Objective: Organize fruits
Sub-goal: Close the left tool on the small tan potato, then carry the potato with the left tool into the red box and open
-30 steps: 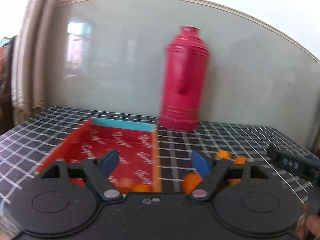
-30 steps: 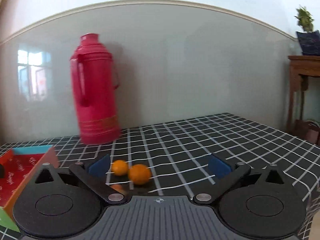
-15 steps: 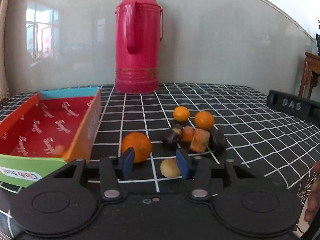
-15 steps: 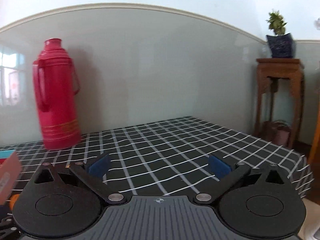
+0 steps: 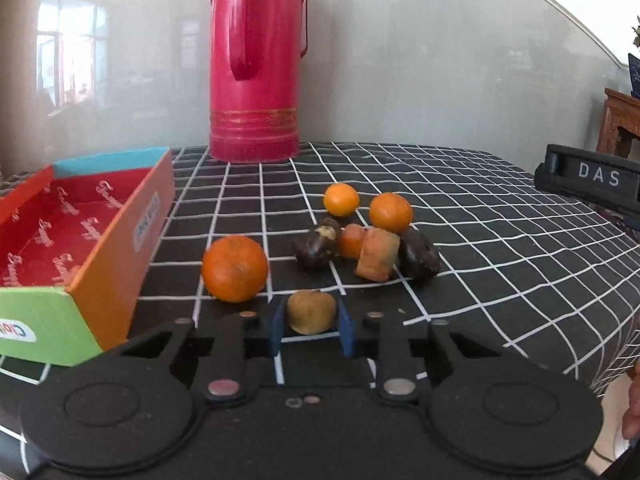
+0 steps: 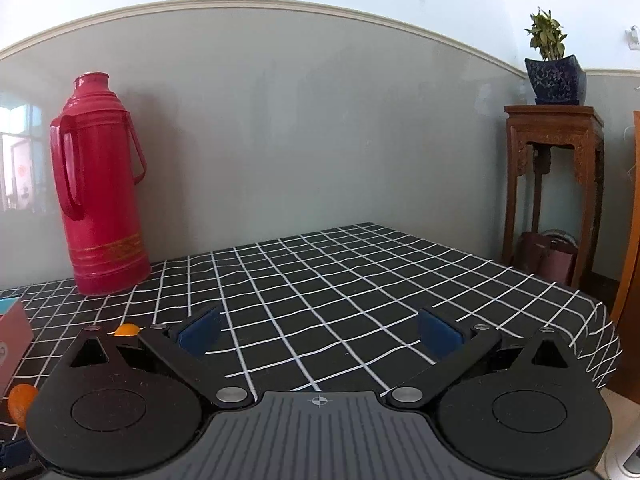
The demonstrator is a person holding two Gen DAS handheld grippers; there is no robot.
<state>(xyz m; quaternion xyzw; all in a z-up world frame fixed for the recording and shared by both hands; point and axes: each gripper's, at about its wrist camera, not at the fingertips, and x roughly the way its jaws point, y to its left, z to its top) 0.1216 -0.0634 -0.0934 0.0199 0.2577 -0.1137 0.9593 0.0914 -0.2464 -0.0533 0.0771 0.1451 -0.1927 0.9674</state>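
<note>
Between the blue pads of the left gripper, low on the black checked tablecloth, sits a small tan-brown fruit. The jaws have just been closing and now stand narrow, with a pad tight against each side of it. Just beyond and to the left lies a large orange, apart from the held fruit. Further back is a cluster: two small oranges, two dark purple-brown fruits, and pieces of orange-coloured fruit touching one another. On the left stands an open cardboard box with a red printed inside, an orange side wall and a green front; something orange shows faintly in it. A tall red thermos flask stands upright at the back by the grey wall. At the right edge is a black bar lettered "DAS".

The right gripper hovers over bare cloth, jaws spread wide with nothing between them. Beyond the table, a potted plant sits on a wooden stand.
</note>
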